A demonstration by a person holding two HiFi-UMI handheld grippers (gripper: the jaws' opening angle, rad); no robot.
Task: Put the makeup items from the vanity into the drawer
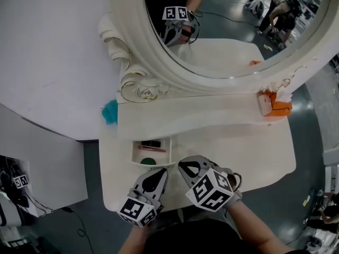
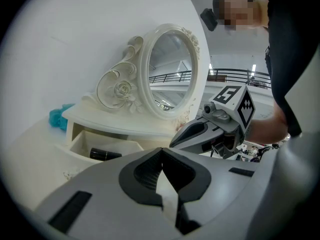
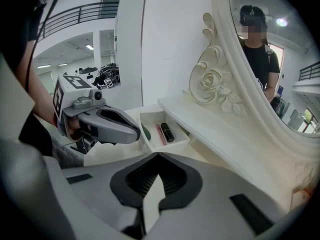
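Left of centre, the open drawer [image 1: 135, 153] held a black tube [image 1: 151, 143], pink stick [image 1: 152, 148] and green item [image 1: 149, 161], likely stowed. Just below, the left gripper [image 1: 160, 172] and right gripper [image 1: 185, 166] hung closed and empty.

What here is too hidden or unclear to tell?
Back of the drawer: head view, under the shelf.
The green item: head view, partly behind the drawer's front wall; shape unclear.
The teal thing: head view, small, beside the shelf; unidentifiable.
Print on the orange box: head view, too small.
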